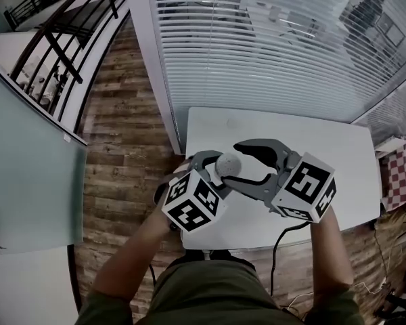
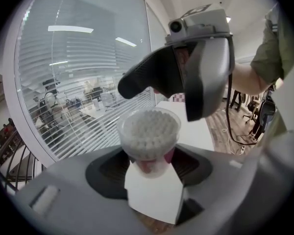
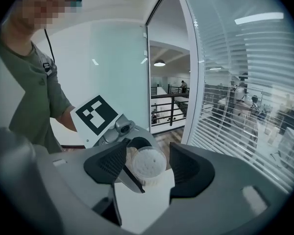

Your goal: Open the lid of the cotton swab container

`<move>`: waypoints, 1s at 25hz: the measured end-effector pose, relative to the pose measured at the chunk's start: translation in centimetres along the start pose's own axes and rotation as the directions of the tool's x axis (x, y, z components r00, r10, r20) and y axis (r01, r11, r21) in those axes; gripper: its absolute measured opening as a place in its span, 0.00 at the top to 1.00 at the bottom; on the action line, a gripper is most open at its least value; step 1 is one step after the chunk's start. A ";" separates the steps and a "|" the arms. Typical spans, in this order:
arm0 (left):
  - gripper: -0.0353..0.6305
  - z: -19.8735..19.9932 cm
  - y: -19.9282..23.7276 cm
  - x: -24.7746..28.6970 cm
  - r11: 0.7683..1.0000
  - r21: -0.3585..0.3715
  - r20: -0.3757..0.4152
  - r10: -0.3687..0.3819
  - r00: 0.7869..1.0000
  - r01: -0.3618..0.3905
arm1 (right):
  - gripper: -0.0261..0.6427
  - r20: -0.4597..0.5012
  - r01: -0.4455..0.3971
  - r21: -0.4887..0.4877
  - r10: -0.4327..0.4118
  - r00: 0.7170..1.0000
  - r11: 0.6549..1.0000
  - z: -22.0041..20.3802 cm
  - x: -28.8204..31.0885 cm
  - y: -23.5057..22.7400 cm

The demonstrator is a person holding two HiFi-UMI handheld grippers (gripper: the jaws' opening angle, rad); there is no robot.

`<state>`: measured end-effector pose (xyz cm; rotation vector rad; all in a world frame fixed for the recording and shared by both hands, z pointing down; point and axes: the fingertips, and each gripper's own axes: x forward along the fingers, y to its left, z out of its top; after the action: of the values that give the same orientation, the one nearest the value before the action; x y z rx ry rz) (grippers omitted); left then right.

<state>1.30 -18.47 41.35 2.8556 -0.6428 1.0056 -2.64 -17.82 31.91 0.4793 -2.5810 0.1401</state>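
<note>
The cotton swab container (image 2: 149,136) is a clear round tub packed with white swab heads, pinkish lower down. My left gripper (image 2: 149,166) is shut on its lower body and holds it upright above the white table (image 1: 325,147). In the head view the container (image 1: 228,162) sits at the left gripper (image 1: 216,171). My right gripper (image 1: 247,162) stands open just right of it, pads off the tub. From the right gripper (image 3: 147,173) the container (image 3: 147,164) shows beyond the spread jaws. Whether a lid is on the tub I cannot tell.
The table stands against a glass wall with white blinds (image 1: 257,46). Wooden floor (image 1: 122,147) lies to the left, with a dark railing (image 1: 68,39) beyond. A cable (image 1: 277,249) hangs at the table's near edge. The person's arms and green shirt (image 1: 210,293) fill the bottom.
</note>
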 end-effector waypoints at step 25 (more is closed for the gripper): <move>0.54 -1.8 0.5 0.1 0.999 0.040 -0.045 0.008 0.999 -0.007 | 0.55 -0.311 -0.026 -0.031 0.015 0.950 0.999 -3.4 4.8 0.2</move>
<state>0.09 -18.59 42.76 2.8572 -0.6373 1.0934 -5.05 -18.53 37.25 0.3836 -2.2753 0.1637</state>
